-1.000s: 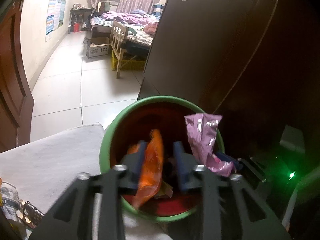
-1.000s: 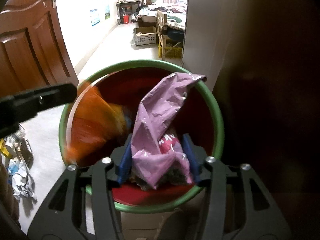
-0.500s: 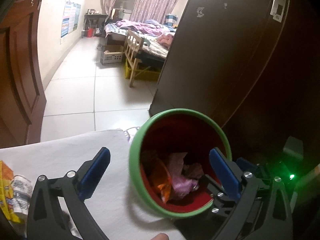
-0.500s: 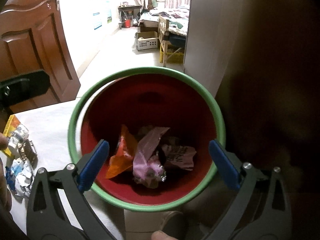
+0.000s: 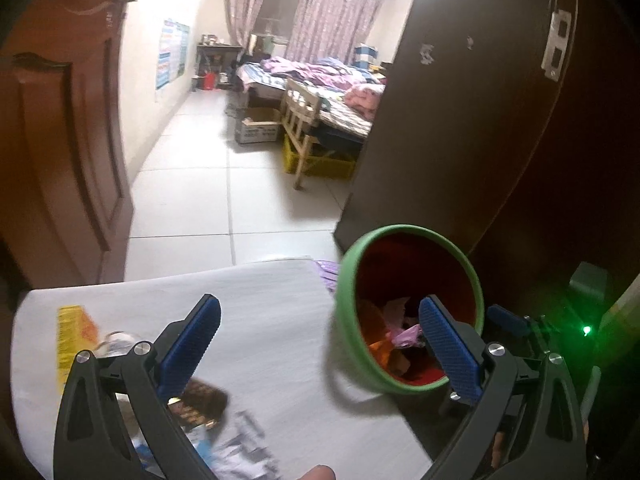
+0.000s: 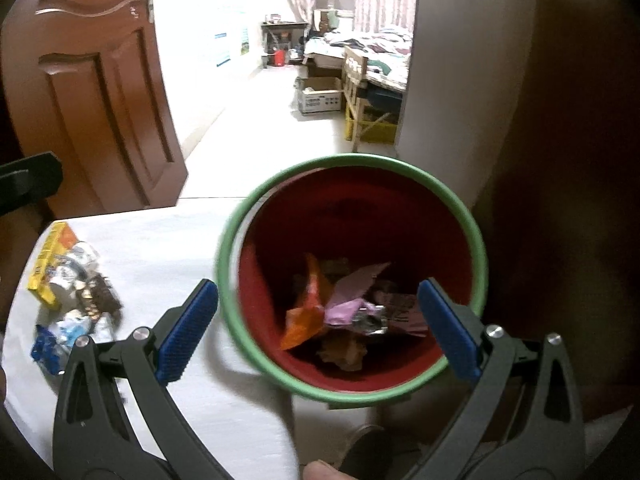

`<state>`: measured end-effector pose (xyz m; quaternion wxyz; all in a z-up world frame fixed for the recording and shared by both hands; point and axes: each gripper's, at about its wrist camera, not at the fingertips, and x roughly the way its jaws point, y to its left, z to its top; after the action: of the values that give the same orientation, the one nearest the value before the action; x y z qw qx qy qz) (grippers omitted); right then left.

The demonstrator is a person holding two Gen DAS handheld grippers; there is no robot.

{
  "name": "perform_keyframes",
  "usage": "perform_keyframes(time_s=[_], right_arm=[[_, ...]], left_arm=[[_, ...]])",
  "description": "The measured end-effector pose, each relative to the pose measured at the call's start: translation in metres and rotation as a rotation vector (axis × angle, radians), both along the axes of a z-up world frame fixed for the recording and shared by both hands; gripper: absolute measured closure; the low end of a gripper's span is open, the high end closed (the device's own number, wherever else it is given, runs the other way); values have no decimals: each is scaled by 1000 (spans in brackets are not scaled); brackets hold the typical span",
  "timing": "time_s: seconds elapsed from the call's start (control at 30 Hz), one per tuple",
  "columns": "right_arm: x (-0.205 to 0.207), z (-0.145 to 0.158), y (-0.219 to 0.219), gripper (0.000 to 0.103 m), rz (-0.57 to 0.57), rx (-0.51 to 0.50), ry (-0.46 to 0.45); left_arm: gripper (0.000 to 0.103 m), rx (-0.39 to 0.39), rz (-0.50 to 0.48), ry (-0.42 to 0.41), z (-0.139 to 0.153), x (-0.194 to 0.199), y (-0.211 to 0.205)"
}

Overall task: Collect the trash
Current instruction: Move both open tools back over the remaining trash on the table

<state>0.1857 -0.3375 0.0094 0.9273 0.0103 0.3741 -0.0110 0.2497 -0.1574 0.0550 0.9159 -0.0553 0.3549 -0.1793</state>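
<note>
Wrappers that were clamped in both grippers a second ago — an orange wrapper in the left, a pink wrapper in the right — now lie at the bottom of the bin, on top of other scraps. The left gripper has its fingers spread wide and empty, and it has swung away from the bin toward the white table; the bin sits off to its right at the table's edge. The right gripper is also spread wide with nothing between its fingers, and it has backed off, though it still looks down into the bin's red inside.

So this drop looks done, and both hands are free for another pick. More trash waits on the table to the left: a yellow packet, a brown wrapper and a blue and white wrapper, bunched close together. The job is probably only partly through — that pile has yet to go in.
</note>
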Motion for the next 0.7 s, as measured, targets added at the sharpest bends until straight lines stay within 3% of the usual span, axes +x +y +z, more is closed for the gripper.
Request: perform_keyframes(time_s=[0.33, 0.7], right_arm=[[-8, 3, 70, 5, 121, -3, -8], [-20, -3, 143, 5, 260, -28, 15]], left_arm=[[8, 20, 147, 14, 0, -33, 93], [8, -1, 263, 75, -23, -54, 170]])
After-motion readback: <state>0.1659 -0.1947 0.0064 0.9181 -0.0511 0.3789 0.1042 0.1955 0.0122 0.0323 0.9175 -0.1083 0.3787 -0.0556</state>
